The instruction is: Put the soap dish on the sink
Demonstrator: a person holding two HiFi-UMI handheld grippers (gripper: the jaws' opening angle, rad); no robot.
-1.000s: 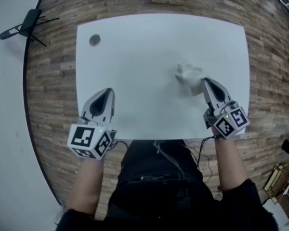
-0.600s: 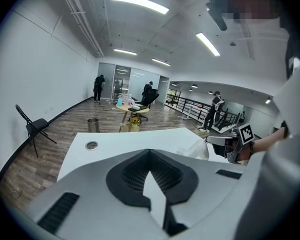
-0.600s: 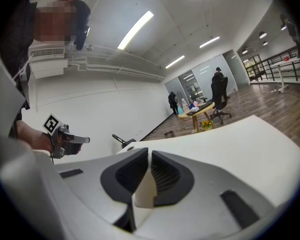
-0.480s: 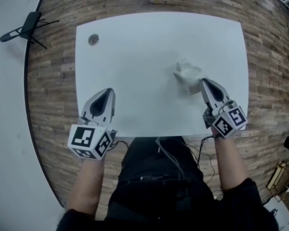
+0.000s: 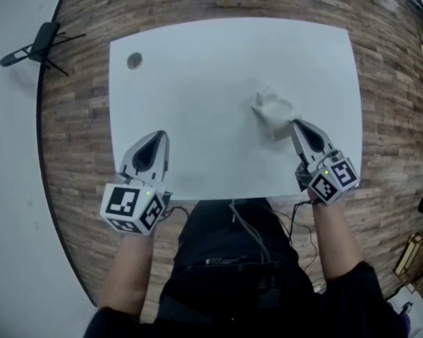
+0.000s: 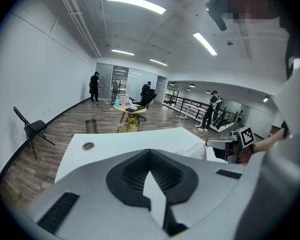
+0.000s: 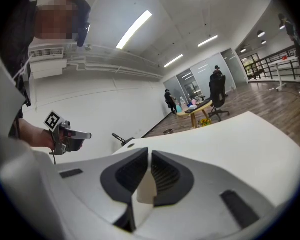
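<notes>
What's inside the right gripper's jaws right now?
Clamped between the right gripper's pads is a small white piece, probably the soap dish. The pads cover most of it, so its full shape cannot be seen.

No legible text or numbers

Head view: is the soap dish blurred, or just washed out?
Head view: sharp enough, but the white soap dish barely contrasts with the white table; fisheye bows the edges. Right gripper view: only a white sliver of it shows.
</notes>
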